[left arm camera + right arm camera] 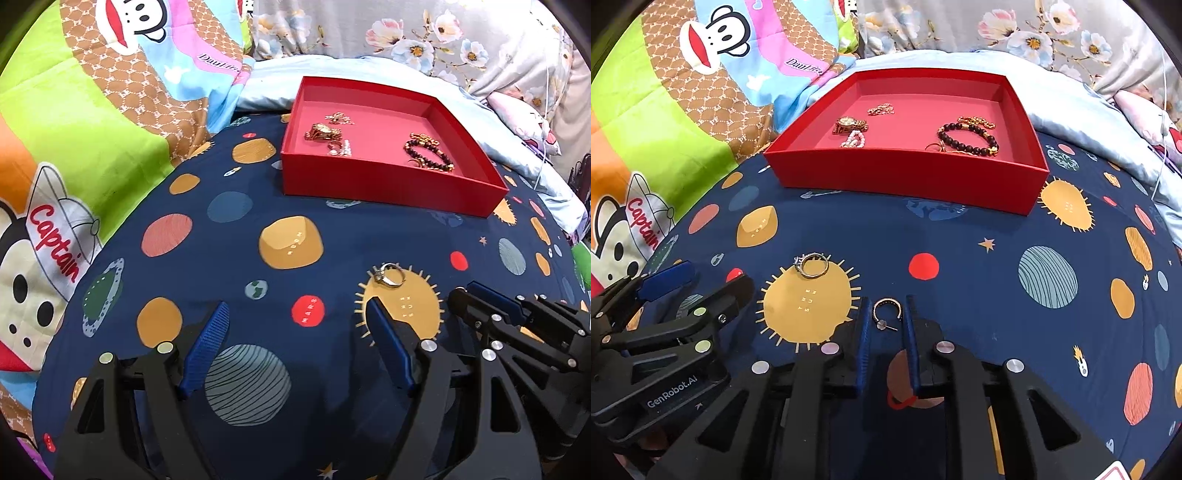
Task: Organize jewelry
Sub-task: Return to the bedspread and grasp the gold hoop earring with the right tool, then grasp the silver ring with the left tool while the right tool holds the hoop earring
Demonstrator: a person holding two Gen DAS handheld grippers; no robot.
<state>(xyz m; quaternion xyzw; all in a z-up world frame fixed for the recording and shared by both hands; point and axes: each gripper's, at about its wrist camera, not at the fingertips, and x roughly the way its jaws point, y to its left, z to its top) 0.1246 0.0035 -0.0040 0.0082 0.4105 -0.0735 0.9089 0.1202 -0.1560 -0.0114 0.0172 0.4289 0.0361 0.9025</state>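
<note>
A red tray (388,184) (905,173) sits at the back of the navy planet-print sheet. It holds a gold watch (849,124), a dark bead bracelet (967,138), a pearl piece (854,139) and gold chains. A silver ring (388,275) (812,264) lies on a yellow sun print. My left gripper (295,317) is open, wide, with the ring just beyond its right finger. A hoop earring (886,314) lies between my right gripper's (886,310) narrowly open fingers; the pads stand apart from it.
A cartoon monkey quilt (74,147) is heaped on the left. A pale blue pillow (480,122) and floral bedding (1034,33) lie behind the tray. The right gripper shows in the left view (517,321); the left gripper shows in the right view (665,314).
</note>
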